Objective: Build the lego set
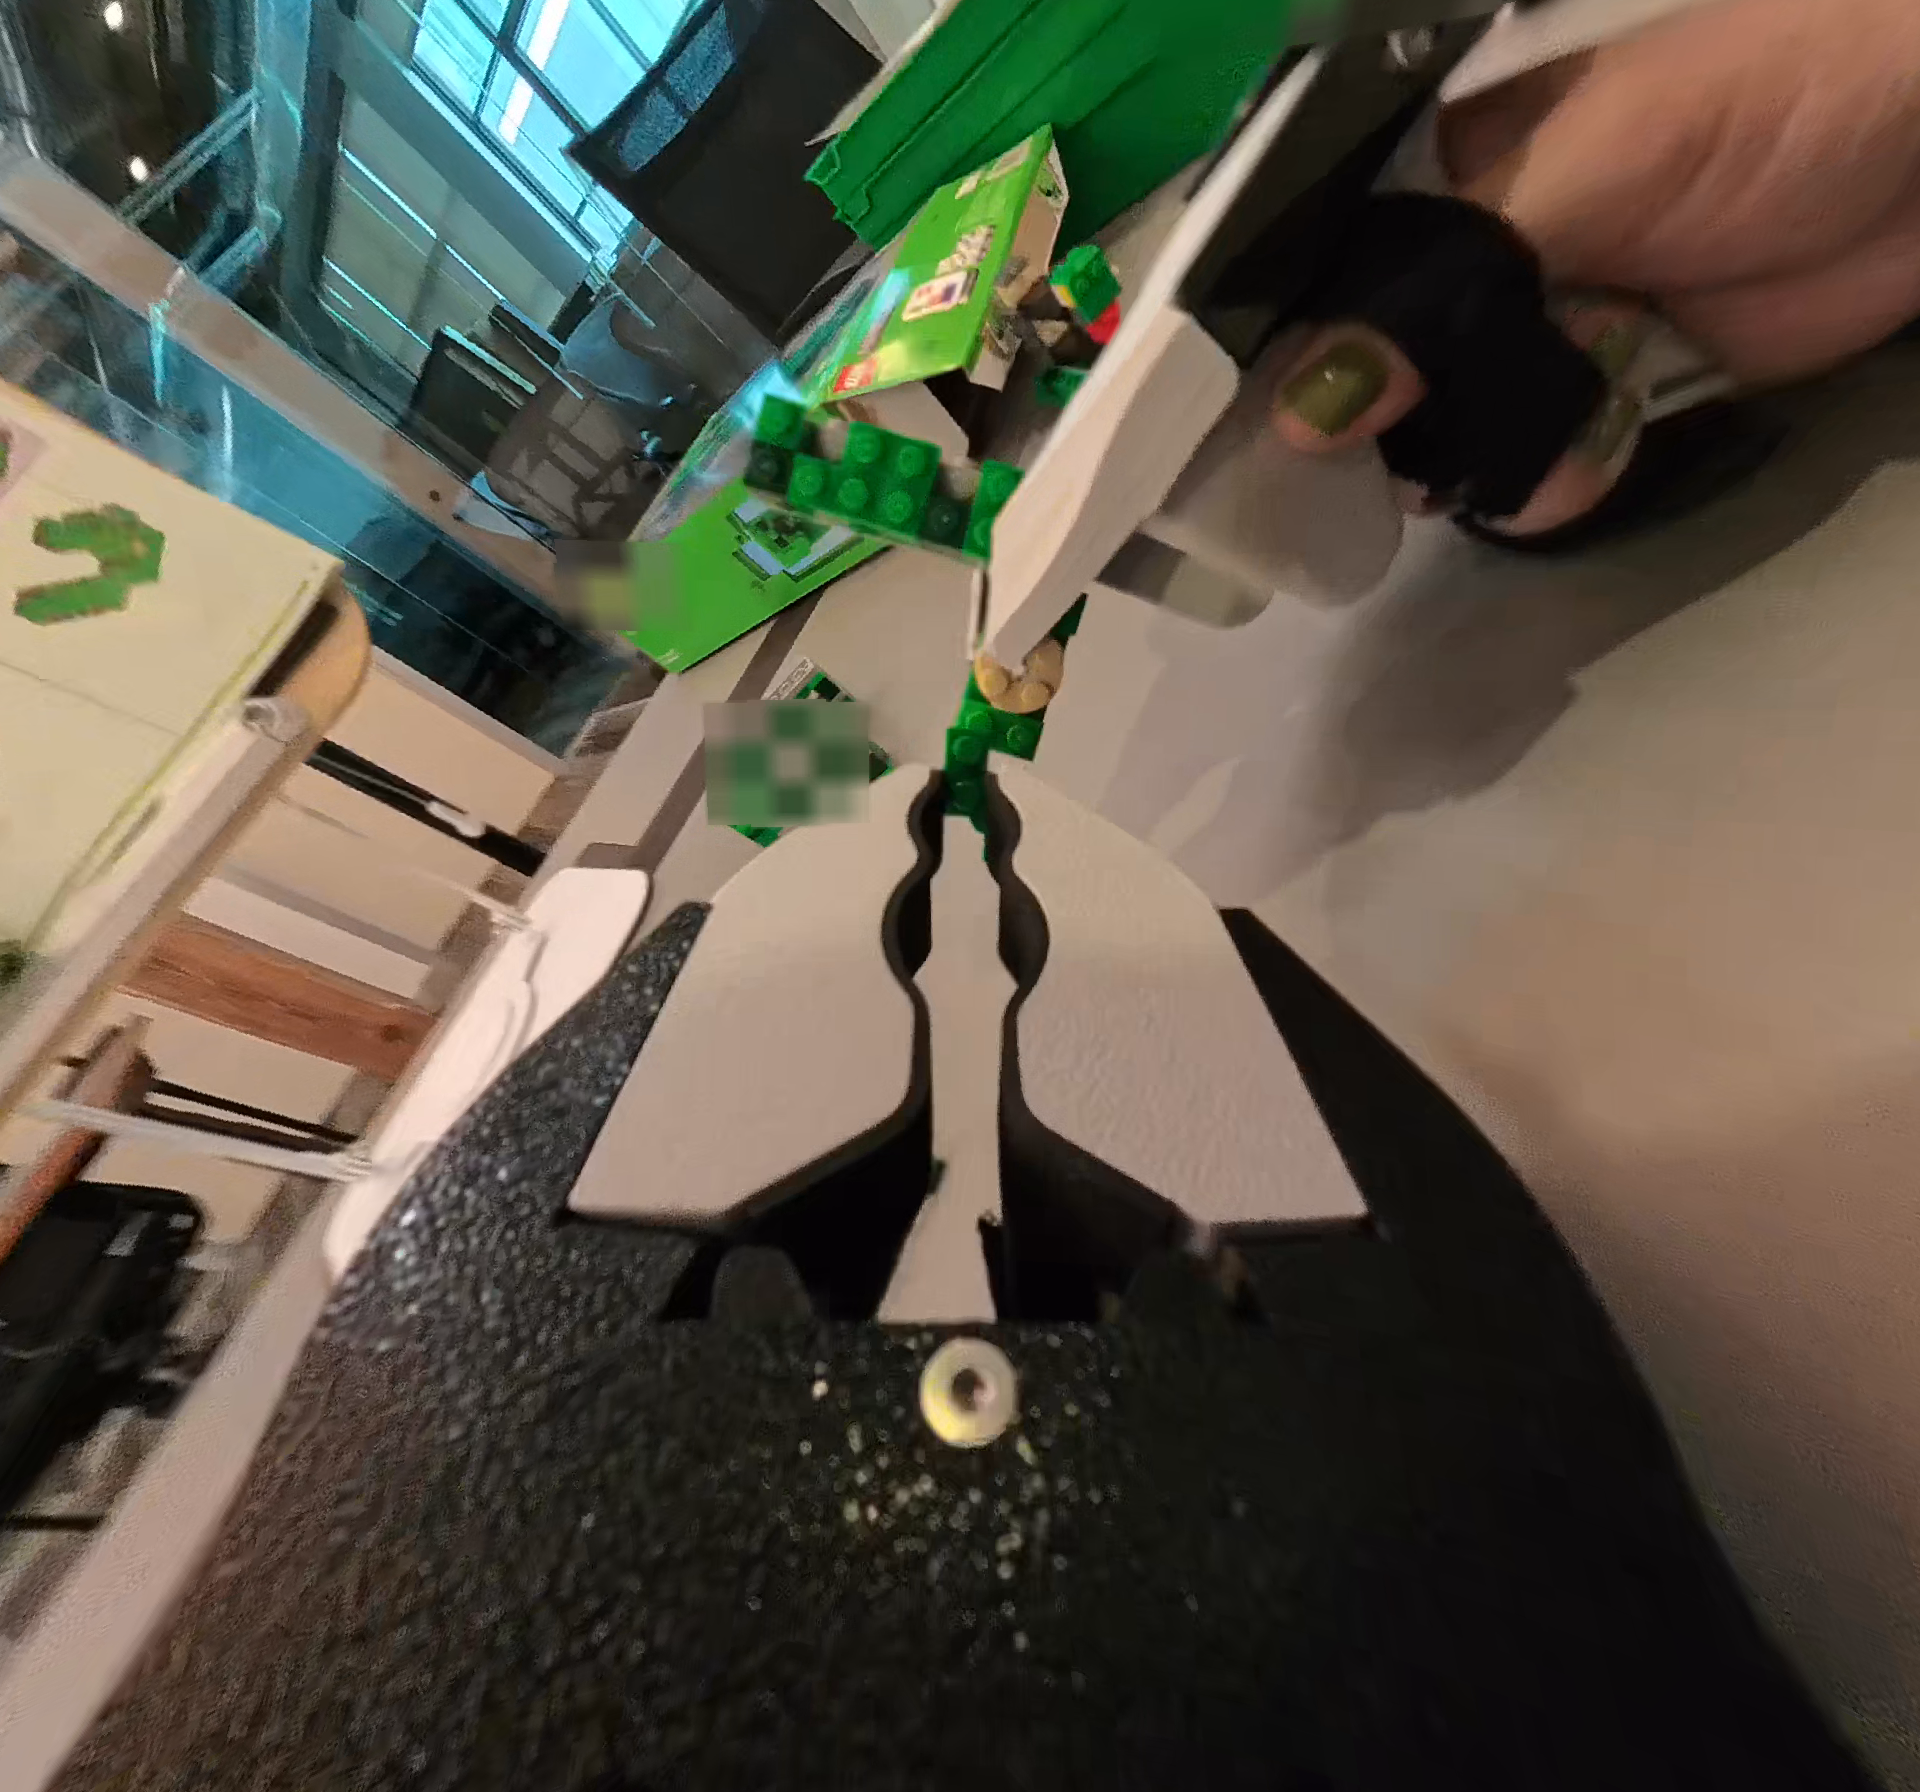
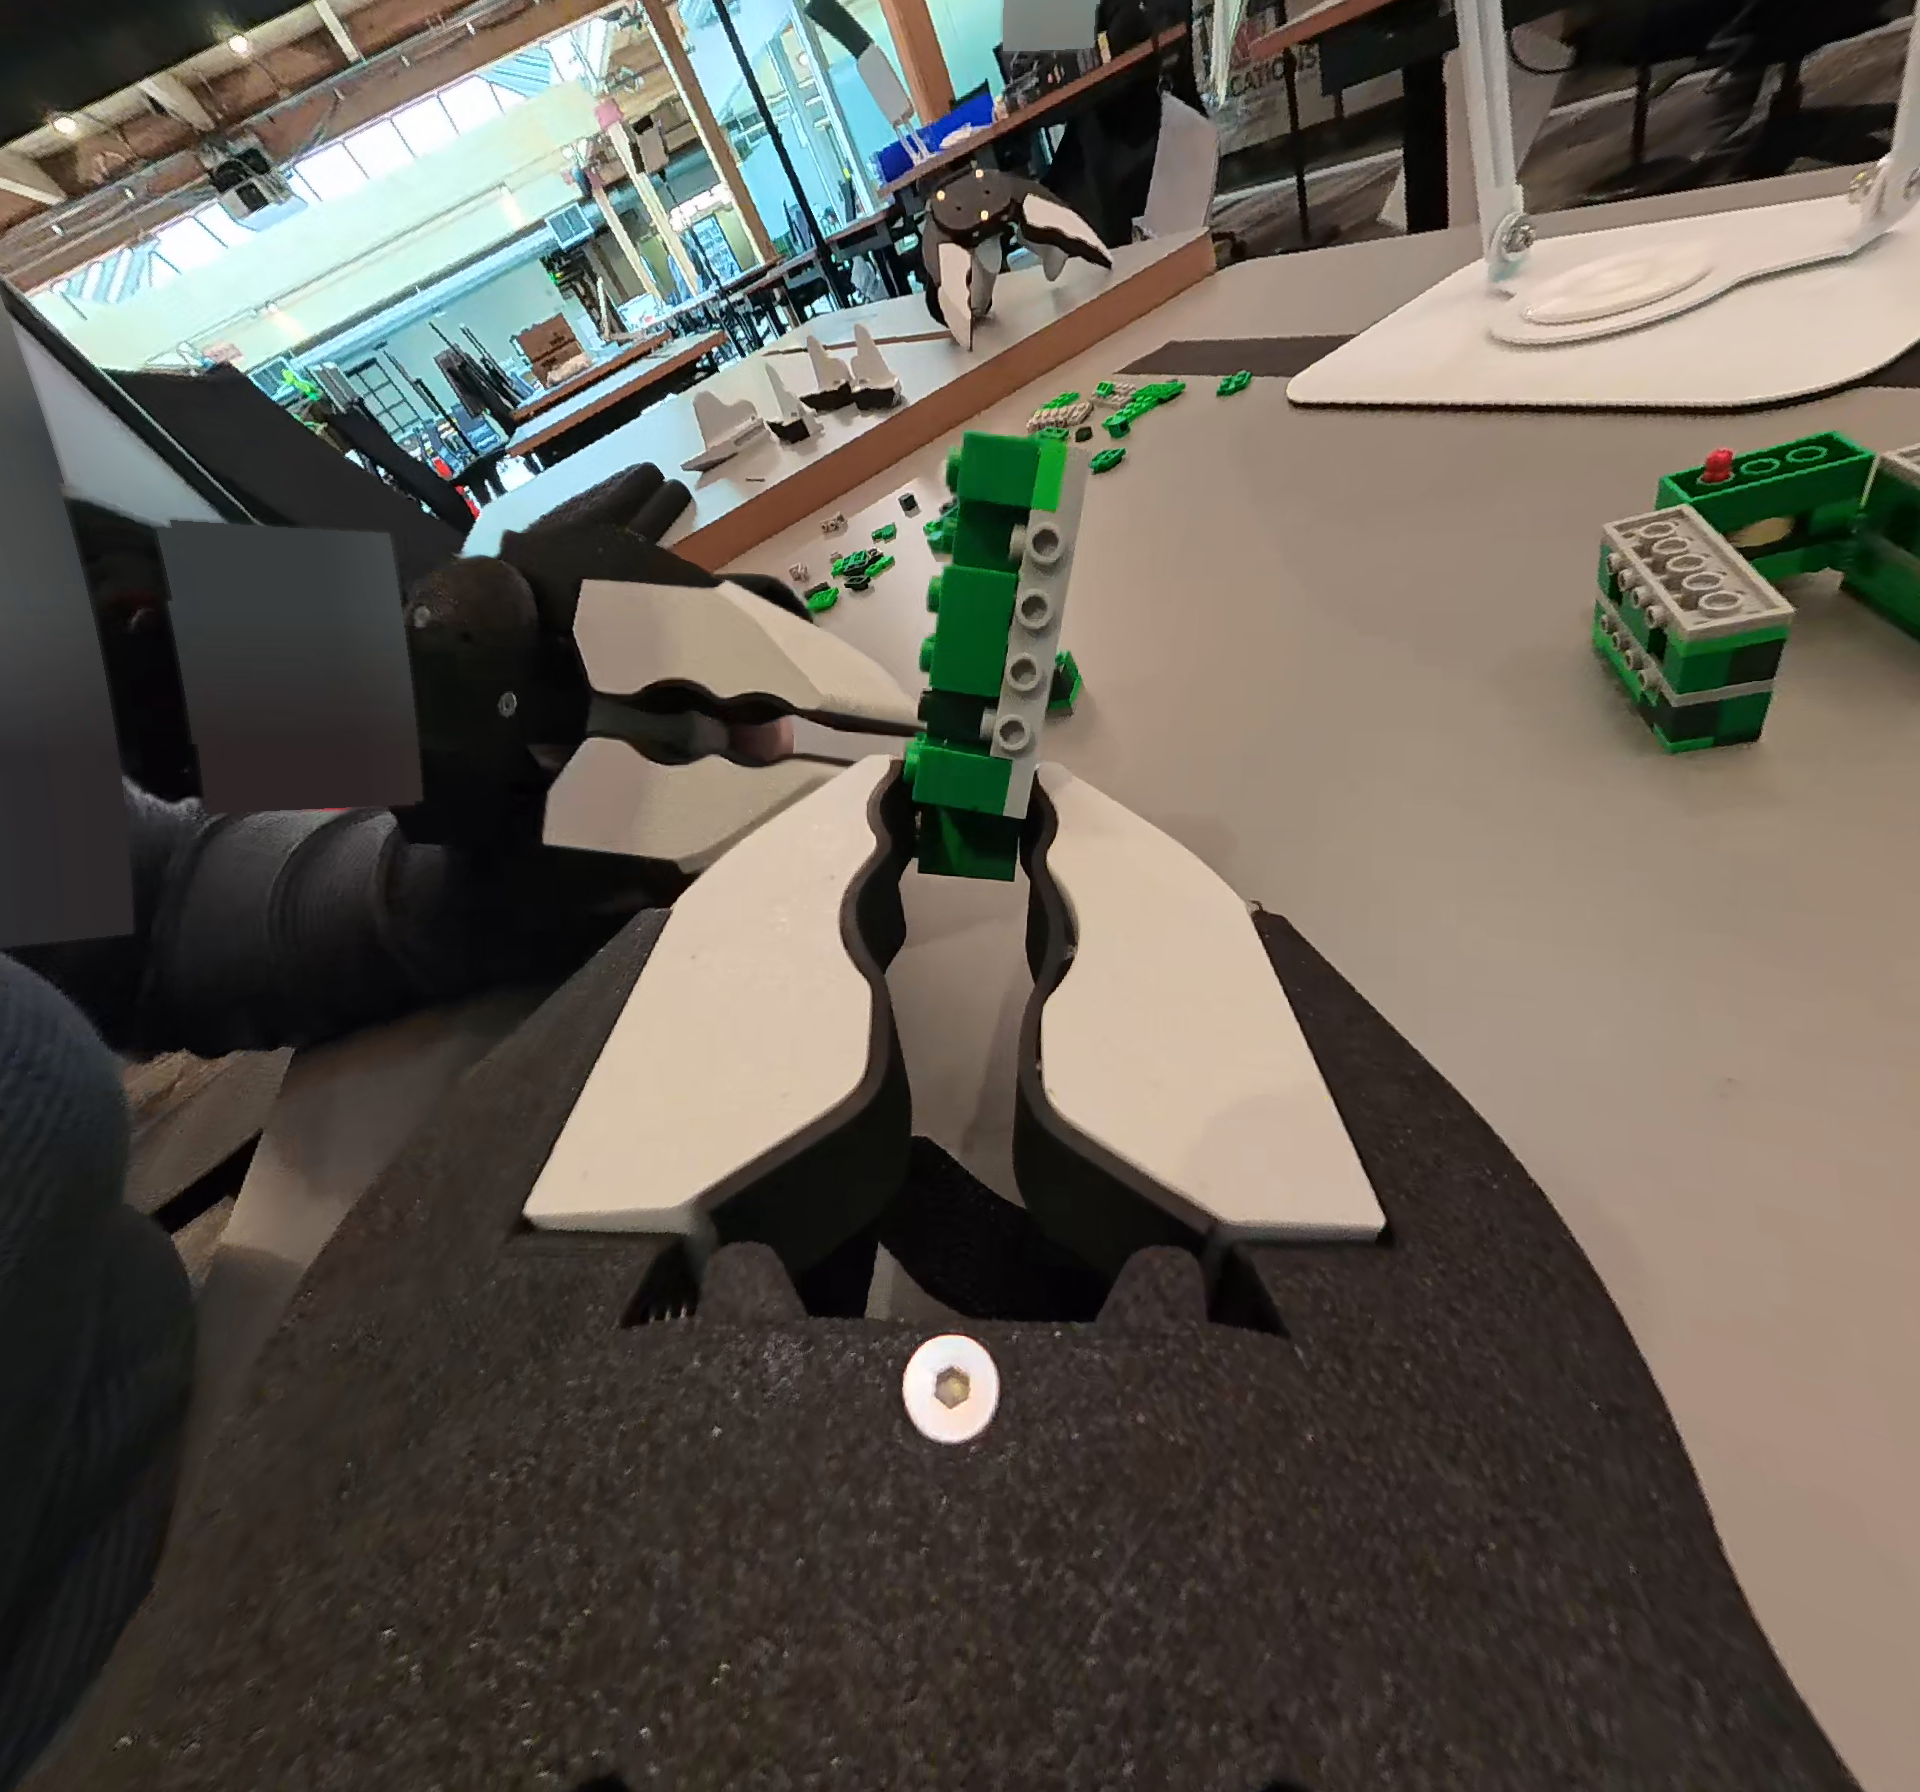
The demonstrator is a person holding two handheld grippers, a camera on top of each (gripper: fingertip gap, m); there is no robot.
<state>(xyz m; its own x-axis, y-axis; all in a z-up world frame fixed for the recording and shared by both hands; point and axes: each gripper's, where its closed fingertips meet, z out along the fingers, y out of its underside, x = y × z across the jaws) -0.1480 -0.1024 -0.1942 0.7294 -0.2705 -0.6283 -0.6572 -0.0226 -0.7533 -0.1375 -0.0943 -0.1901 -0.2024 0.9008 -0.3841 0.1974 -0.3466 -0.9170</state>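
My right hand-held gripper (image 2: 966,812) has its white fingers closed nearly together on the bottom end of a tall green and grey lego brick column (image 2: 992,630), which stands upright out of the tips; the column is stacked from bright and dark green bricks, with a light grey strip of round side studs running down its right face and a lighter green piece at the top; my left hand-held gripper (image 2: 914,726) comes in from the left in the right wrist view, its fingers pinched almost shut with the tips touching the lower left side of the column; in the left wrist view the left fingers (image 1: 810,994) leave only a thin slit, and a narrow green edge of the build (image 1: 971,776) sits between the tips, with a small tan round piece (image 1: 1018,677) just beyond, under the tip of the other gripper's white finger; the column is held above the grey worktop (image 2: 1403,859); to the right on the worktop stands a green and grey partly built lego block structure (image 2: 1704,620) with a small red stud on top; loose small green and grey lego pieces (image 2: 862,563) lie scattered farther back; a white flat-based stand (image 2: 1621,308) sits at the far right; a green cardboard lego box (image 1: 935,298) shows in the left wrist view.
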